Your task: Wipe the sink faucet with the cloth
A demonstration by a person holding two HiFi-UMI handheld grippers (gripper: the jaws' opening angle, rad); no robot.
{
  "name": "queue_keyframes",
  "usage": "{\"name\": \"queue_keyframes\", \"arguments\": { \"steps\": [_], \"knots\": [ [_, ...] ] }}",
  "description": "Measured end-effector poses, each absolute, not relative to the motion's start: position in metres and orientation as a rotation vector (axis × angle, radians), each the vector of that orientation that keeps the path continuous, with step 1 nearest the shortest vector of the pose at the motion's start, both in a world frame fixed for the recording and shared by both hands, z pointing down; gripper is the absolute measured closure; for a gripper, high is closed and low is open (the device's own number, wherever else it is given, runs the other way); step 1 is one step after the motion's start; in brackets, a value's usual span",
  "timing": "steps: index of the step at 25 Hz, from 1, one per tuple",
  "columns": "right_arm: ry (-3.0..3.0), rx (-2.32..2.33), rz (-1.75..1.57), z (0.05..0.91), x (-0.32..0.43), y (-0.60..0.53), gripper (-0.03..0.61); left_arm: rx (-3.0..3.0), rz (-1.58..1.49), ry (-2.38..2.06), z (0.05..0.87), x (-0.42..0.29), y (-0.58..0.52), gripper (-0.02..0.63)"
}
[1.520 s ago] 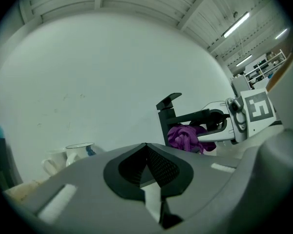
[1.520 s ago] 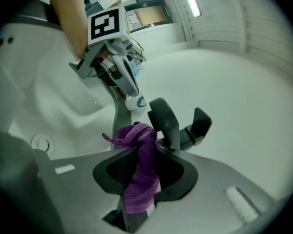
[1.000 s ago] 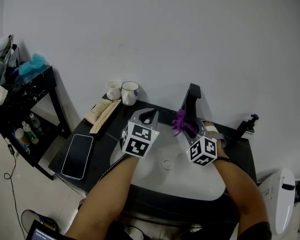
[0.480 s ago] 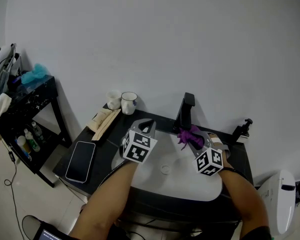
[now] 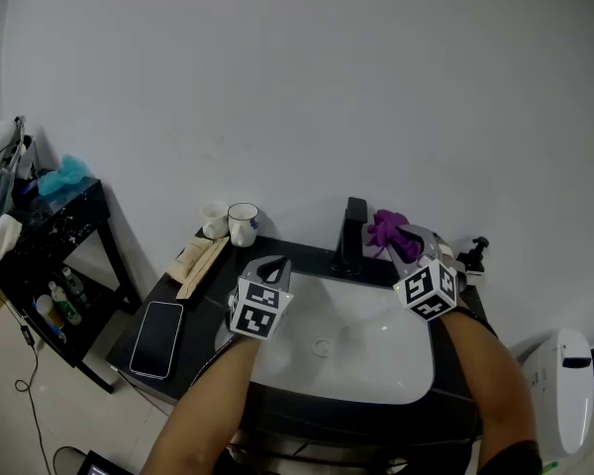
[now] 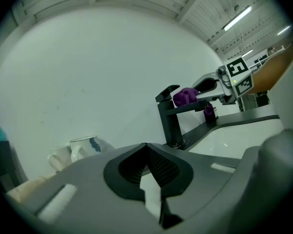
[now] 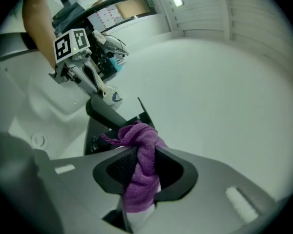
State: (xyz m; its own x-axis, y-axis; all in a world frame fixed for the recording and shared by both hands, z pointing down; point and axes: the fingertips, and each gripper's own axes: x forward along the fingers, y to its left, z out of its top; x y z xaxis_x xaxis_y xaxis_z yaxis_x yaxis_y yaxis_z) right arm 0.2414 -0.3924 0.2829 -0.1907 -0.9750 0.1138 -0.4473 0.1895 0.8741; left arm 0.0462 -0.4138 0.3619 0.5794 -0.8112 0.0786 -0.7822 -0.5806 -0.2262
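**Cloth up at the faucet, wipe stroke in hand**

The dark bench (image 5: 174,283) carries the white sink (image 5: 381,359), and the black faucet (image 5: 352,234) stands upright at the sink's back edge. Your left gripper (image 5: 275,265) hovers over the sink's left side, fingers together with nothing between them. Your right gripper (image 5: 398,239) is raised on the faucet's right, its fingers clamped on the purple cloth (image 7: 139,165). The cloth bunches out past the fingertips, level with the faucet's top and just beside it. I can't tell whether it touches the metal.

This looks like the wiping step itself, at or just short of contact. Next, press the free bunch of cloth against the faucet's body and draw it along the spout. Keep the clamp firm, so that only fabric meets the metal.
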Motion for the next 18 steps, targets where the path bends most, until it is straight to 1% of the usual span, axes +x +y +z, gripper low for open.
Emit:
{"name": "queue_keyframes", "arguments": {
  "steps": [3,6,13,18],
  "knots": [
    [-1.729,1.305,-1.011,0.260,0.233,-0.405,0.468,-2.639,-0.263,1.358,0.361,0.044,-0.415,0.597],
    [-1.751,1.277,-1.015,0.252,0.228,-0.416,0.468,-2.639,-0.264,1.364,0.360,0.044,-0.415,0.597],
    [-1.730,1.186,-0.983,0.287,0.222,-0.436,0.468,-2.673,-0.198,1.348,0.354,0.046,-0.416,0.597],
    [-1.702,1.106,-0.979,0.316,0.221,-0.436,0.468,-2.667,-0.209,1.304,0.354,0.054,-0.415,0.597]
  ]
}}
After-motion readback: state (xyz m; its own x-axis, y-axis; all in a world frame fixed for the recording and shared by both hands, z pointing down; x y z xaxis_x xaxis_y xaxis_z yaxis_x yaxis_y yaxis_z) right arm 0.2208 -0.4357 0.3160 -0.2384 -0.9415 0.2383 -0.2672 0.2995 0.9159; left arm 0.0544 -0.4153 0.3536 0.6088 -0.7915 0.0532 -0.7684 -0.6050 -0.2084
